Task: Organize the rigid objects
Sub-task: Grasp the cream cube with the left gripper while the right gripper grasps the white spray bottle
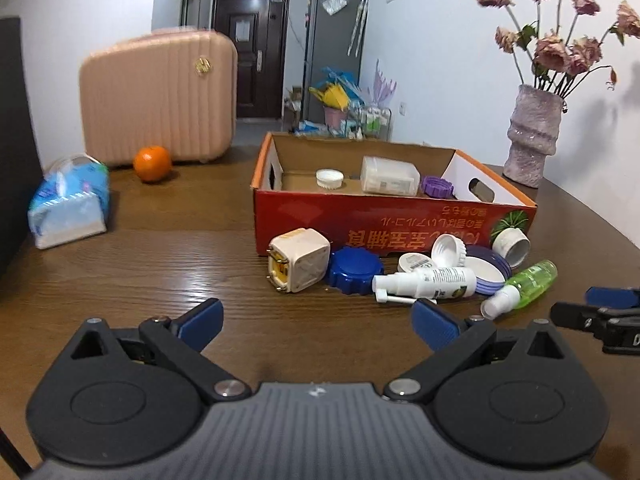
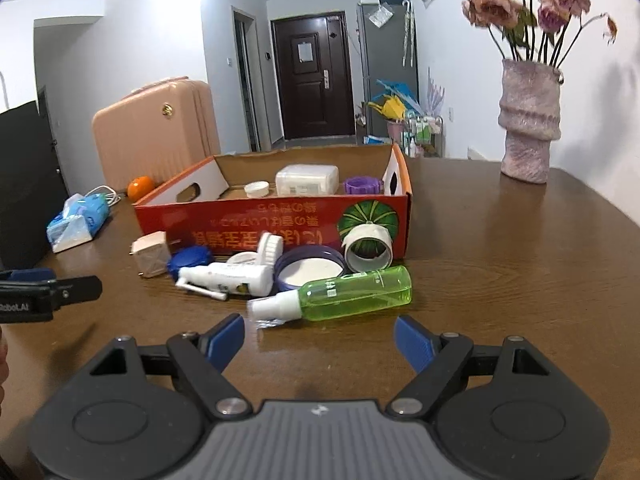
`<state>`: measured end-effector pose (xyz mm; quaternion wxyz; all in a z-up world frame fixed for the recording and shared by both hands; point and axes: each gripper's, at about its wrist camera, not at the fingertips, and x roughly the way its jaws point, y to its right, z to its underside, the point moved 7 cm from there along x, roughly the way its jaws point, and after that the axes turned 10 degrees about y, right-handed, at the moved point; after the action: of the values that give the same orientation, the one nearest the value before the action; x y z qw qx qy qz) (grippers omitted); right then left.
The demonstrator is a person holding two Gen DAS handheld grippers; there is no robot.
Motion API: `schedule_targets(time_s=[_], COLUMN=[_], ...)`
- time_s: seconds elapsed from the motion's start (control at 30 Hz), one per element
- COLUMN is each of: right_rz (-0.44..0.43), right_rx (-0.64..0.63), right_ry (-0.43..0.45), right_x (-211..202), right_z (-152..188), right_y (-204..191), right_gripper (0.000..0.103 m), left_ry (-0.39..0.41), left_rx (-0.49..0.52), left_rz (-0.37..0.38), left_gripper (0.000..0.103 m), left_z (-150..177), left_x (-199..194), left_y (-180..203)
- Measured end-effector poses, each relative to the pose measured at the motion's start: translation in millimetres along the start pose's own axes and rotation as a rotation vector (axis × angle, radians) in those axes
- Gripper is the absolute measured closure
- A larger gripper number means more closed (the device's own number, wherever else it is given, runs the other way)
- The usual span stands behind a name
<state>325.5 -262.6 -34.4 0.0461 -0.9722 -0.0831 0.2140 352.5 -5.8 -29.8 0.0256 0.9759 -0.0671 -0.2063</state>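
Observation:
A red cardboard box (image 1: 360, 222) (image 2: 240, 220) stands on the wooden table, holding a white container (image 1: 390, 176), a white cap (image 1: 329, 179) and a purple cap (image 1: 438, 187). In front of it lie a white plug adapter (image 1: 298, 260), a blue lid (image 1: 354, 270), a white spray bottle (image 1: 428, 282) (image 2: 228, 278), a purple-rimmed lid (image 2: 310, 268), a white ring cap (image 2: 368, 246) and a green spray bottle (image 2: 348, 292) (image 1: 528, 284). My left gripper (image 1: 318, 322) is open and empty, short of the adapter and lid. My right gripper (image 2: 320, 338) is open just before the green bottle.
A pink suitcase (image 1: 160, 96), an orange (image 1: 152, 163) and a tissue pack (image 1: 70, 202) sit at the table's left. A vase of dried flowers (image 1: 532, 136) (image 2: 528, 120) stands at the right rear. A dark block (image 2: 24, 176) borders the left edge.

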Motion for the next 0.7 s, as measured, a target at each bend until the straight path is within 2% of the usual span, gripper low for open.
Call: schedule_targets(time_s=[0.1, 0.17, 0.2, 0.23, 0.4, 0.47, 0.53, 0.6, 0.63, 0.7], right_rz=[-0.039, -0.047, -0.064, -0.093, -0.23, -0.247, -0.269, -0.249, -0.245, -0.25], right_rx=[0.021, 0.014, 0.009, 0.005, -0.093, -0.122, -0.134, -0.173, -0.191, -0.204], right_ry=[-0.025, -0.013, -0.005, 0.002, -0.003, -0.019, -0.043, -0.072, -0.084, -0.11], right_x=[16.8, 23.6, 26.8, 29.4, 55.9, 75.1, 93.1, 104.7, 105.2, 98.8], right_z=[-3.2, -8.6, -13.3, -17.3, -26.4, -26.0, -23.3, -17.5, -14.2, -8.9], right_y=[0.3, -2.5, -6.5, -12.5, -51.4, -64.9, -78.1, -86.5, -90.1, -95.5], right_gripper=[0.039, 0.039, 0.042, 0.045, 0.046, 0.046, 0.049, 0.053, 0.054, 0.061], left_ry=[-0.011, 0.006, 0.014, 0.022, -0.008, -0.002, -0.031, -0.075, -0.096, -0.106], left_rx=[0.002, 0.024, 0.037, 0.047, 0.174, 0.178, 0.148, 0.098, 0.077, 0.047], left_rz=[0.001, -0.003, -0.015, -0.022, 0.037, 0.06, 0.073, 0.093, 0.103, 0.093], left_gripper=[0.006, 0.012, 0.018, 0.02, 0.028, 0.029, 0.032, 0.053, 0.053, 0.064], left_z=[-7.0, -14.7, -18.6, -21.5, -24.9, -26.2, -24.8, -20.4, -18.0, -15.0], left_x=[21.2, 35.9, 42.4, 47.8, 77.6, 86.8, 95.6, 99.0, 97.4, 88.7], left_y=[-2.8, -6.8, -9.7, -11.9, -12.4, -13.9, -17.0, -20.7, -22.7, -28.0])
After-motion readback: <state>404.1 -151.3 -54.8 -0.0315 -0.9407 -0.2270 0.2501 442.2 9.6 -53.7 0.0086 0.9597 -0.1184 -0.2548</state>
